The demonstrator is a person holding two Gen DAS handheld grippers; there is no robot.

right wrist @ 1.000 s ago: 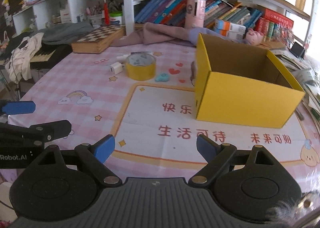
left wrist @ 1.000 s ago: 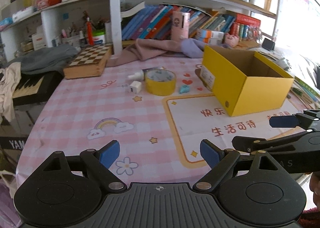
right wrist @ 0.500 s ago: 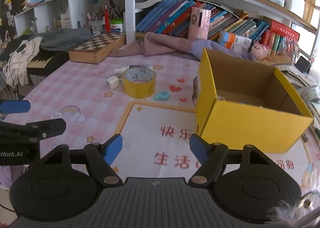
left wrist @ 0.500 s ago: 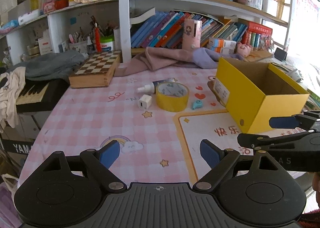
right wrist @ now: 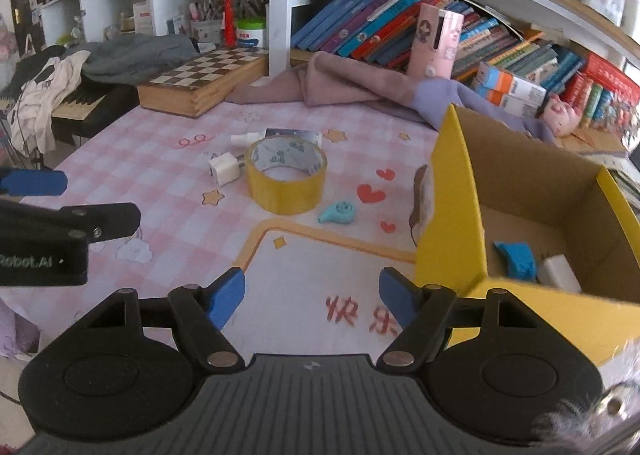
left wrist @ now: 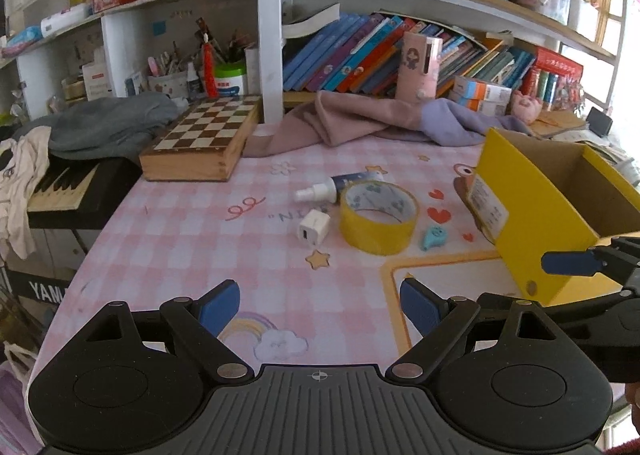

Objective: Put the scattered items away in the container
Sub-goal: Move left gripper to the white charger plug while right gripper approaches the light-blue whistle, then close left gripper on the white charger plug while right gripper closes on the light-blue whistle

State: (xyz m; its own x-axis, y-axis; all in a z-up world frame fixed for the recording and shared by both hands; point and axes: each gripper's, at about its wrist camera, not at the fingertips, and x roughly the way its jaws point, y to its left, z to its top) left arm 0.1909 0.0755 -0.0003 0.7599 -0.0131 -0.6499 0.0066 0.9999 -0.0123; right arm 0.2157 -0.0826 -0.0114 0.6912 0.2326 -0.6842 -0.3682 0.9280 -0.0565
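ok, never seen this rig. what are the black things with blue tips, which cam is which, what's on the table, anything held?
They are two handheld grasping tools; a person carries one in each hand, no robot arm. Each picture comes from a fisheye camera on one tool, looking along its fingers: the left tool and the right tool. Both are open and hold nothing. On the pink checked table lie a yellow tape roll, a white charger, a small spray bottle and a blue teardrop piece. The yellow box already holds a blue item and a white one.
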